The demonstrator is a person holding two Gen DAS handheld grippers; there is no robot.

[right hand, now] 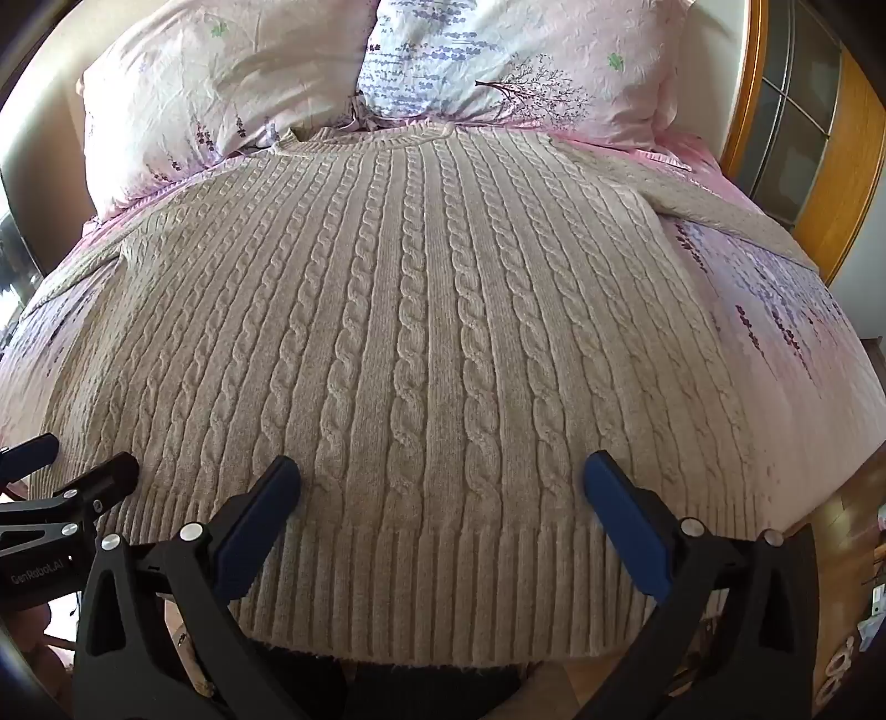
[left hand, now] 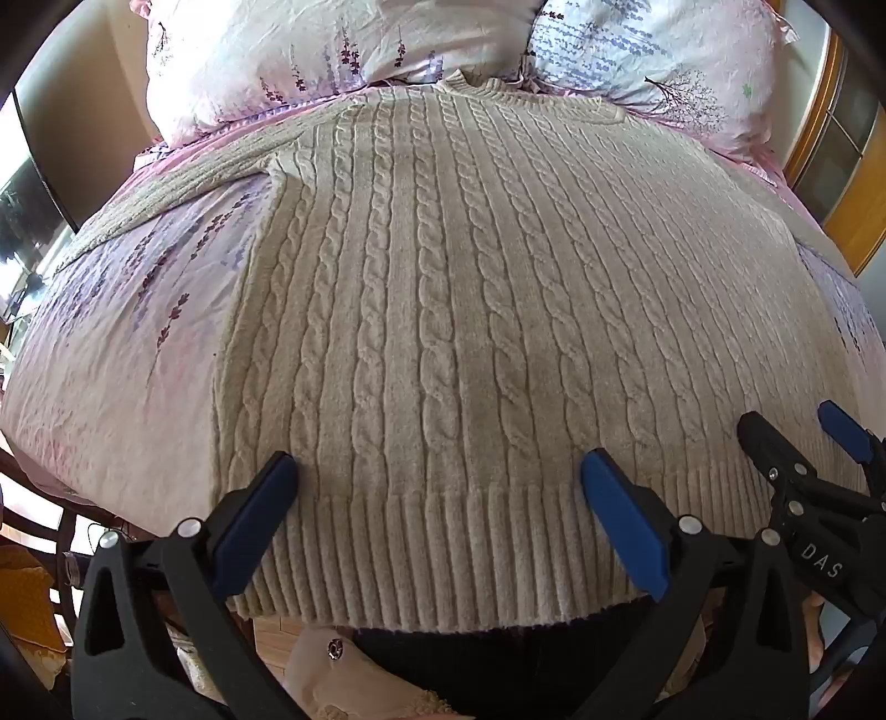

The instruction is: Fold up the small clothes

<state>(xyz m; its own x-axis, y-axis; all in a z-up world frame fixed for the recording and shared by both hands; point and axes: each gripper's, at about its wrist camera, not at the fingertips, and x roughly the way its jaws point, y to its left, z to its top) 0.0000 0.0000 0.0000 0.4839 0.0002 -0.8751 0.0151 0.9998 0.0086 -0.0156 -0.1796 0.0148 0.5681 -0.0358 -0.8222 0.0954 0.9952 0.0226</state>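
A cream cable-knit sweater [left hand: 443, 288] [right hand: 421, 310] lies flat on the bed, collar toward the pillows, ribbed hem at the near edge. One sleeve [left hand: 183, 183] stretches out to the left and the other sleeve [right hand: 720, 205] to the right. My left gripper [left hand: 440, 471] hovers open over the hem's left part, nothing between its blue pads [left hand: 255, 515]. My right gripper [right hand: 443, 473] is open over the hem's right part, also holding nothing. Each gripper appears at the edge of the other's view: the right gripper [left hand: 803, 443], the left gripper [right hand: 72, 465].
The bed sheet [left hand: 127, 343] [right hand: 792, 354] is pink with lavender print. Two pillows [left hand: 310, 50] [right hand: 498, 61] lie at the head. A wooden door frame [right hand: 830, 183] stands to the right. Dark fabric [left hand: 487, 664] and wooden floor show below the hem.
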